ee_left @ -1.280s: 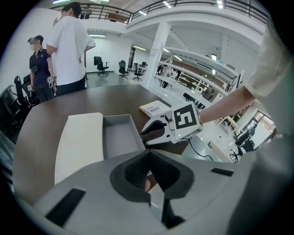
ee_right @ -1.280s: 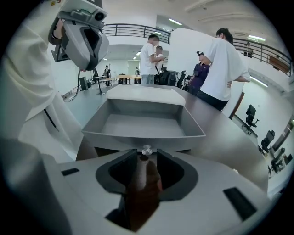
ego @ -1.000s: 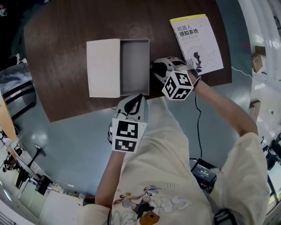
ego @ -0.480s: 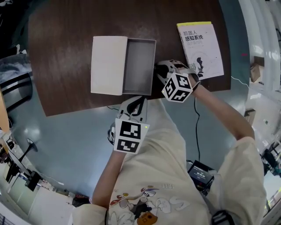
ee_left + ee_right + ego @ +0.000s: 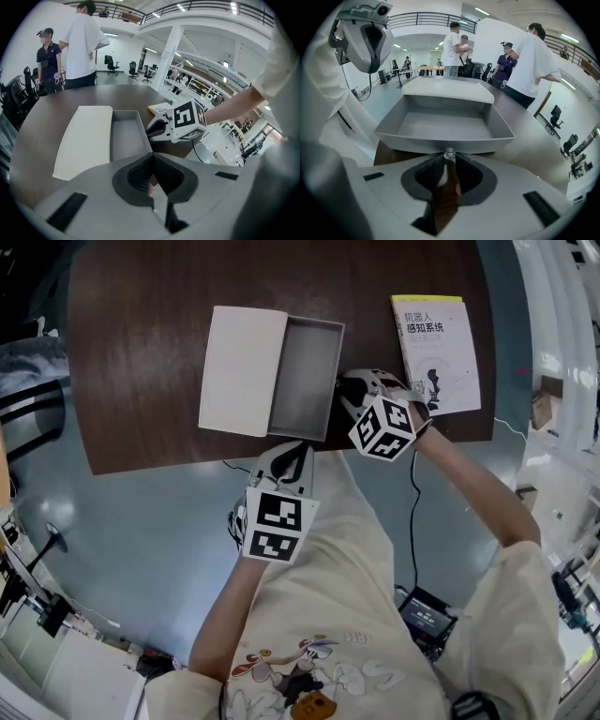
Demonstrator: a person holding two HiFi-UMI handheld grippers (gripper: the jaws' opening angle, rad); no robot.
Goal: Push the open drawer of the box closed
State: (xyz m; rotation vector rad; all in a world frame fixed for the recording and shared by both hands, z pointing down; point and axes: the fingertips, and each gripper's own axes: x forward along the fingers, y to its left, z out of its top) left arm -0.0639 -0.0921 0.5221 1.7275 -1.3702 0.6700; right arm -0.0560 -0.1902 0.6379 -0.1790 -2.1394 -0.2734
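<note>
Drawer [image 5: 305, 381], shallow grey rectangular tray, bears small glassy knob [image 5: 449, 153].

I logged the right gripper [image 5: 345, 392] pitched steeply downward, with the bare right forearm [image 5: 469, 488] stretched out from the lower right of the head view. Its jaws had just been closing, and their tips pinched the small drawer knob [image 5: 449, 153]. The left gripper [image 5: 294, 448] sat nearer the torso and was also tilted down, its jaws together with nothing between them. The left forearm [image 5: 230, 615] ran up from the body. Both marker cubes [image 5: 382, 426] faced the head camera.
</note>
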